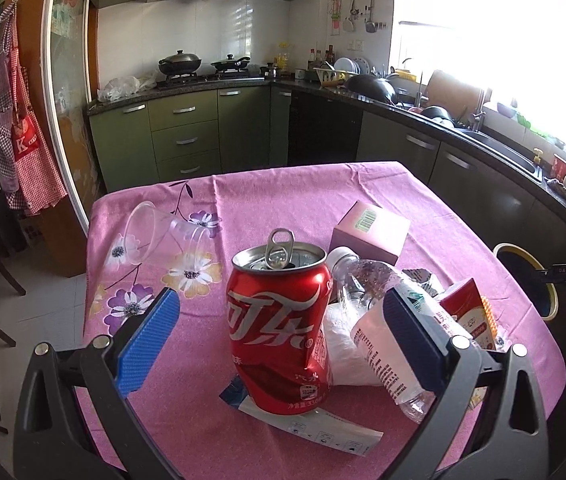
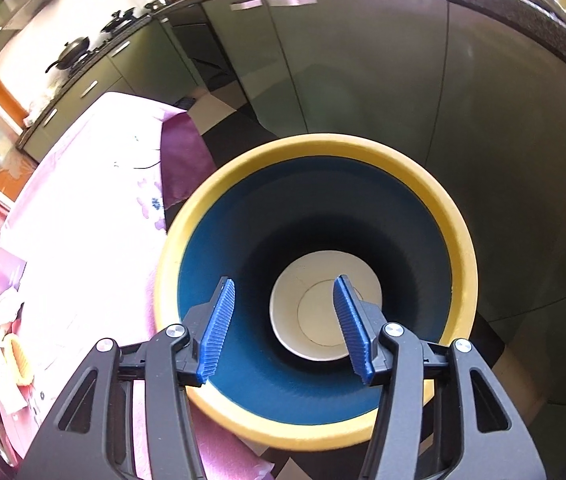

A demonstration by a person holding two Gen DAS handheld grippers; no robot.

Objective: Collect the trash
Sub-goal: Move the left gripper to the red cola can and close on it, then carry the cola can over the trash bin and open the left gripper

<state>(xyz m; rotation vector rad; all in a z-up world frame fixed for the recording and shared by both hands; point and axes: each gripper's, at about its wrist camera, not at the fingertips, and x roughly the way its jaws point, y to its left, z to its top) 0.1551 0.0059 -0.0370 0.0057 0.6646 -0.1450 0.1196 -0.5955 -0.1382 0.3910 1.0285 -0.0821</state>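
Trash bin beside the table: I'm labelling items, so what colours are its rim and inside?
The trash bin has a yellow rim and blue inside; right wrist view shows it best.

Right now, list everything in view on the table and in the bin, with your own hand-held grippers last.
Soda can: one, red, dented, upright, centre of the table.
Plastic bottle: one, clear, lying right of the can.
Plastic cup: one, clear, on its side, far left of the table.
Box: one, pale pink, behind the bottle.
Carton: one, red and white, right edge.
Paper slip: one, white and blue, under the can.
Tablecloth: one, pink, floral.
Bin: one, yellow rim, blue inside, beside the table.
Paper cup: one, white, at the bin's bottom.
Left hand-held gripper: open around the can.
Right hand-held gripper: open, above the bin.
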